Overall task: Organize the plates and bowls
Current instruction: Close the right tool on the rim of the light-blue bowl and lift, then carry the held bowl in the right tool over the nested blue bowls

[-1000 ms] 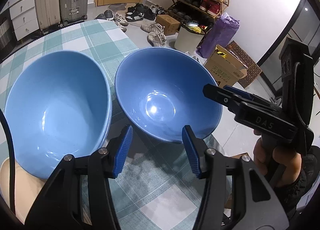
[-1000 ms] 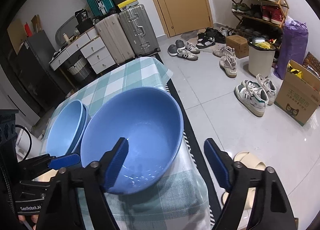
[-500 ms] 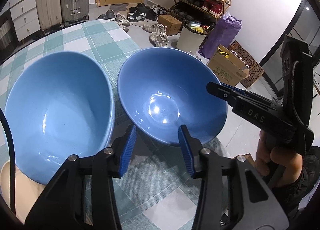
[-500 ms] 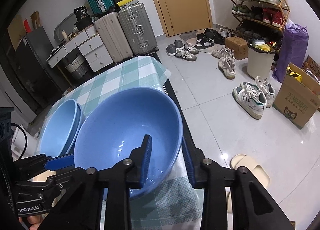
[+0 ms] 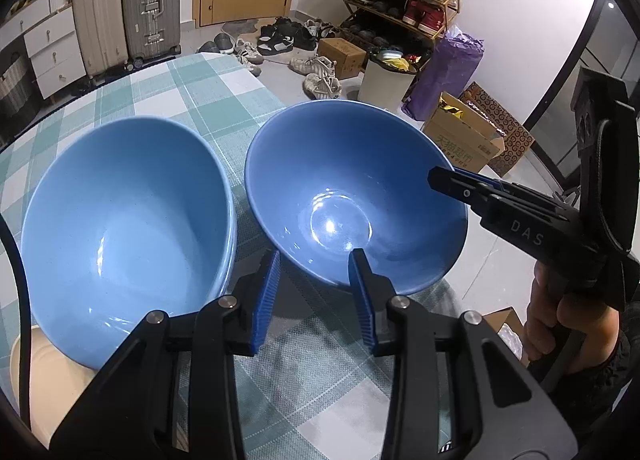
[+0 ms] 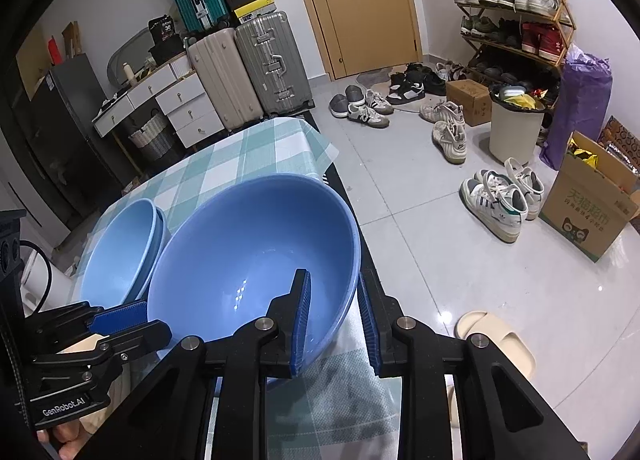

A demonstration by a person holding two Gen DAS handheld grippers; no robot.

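Right wrist view, right gripper jaws just closed, pinching blue bowl rim, left gripper jaws narrowing, empty.

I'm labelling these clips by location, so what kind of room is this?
Most likely a home entryway that doubles as a dining spot: a shoe rack and loose sneakers by the door, suitcases against the wall, and a table with a checked cloth.

Single bowl right of stacked bowls, on table

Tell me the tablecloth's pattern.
Teal-and-white checked tablecloth, clearest in the left wrist view.
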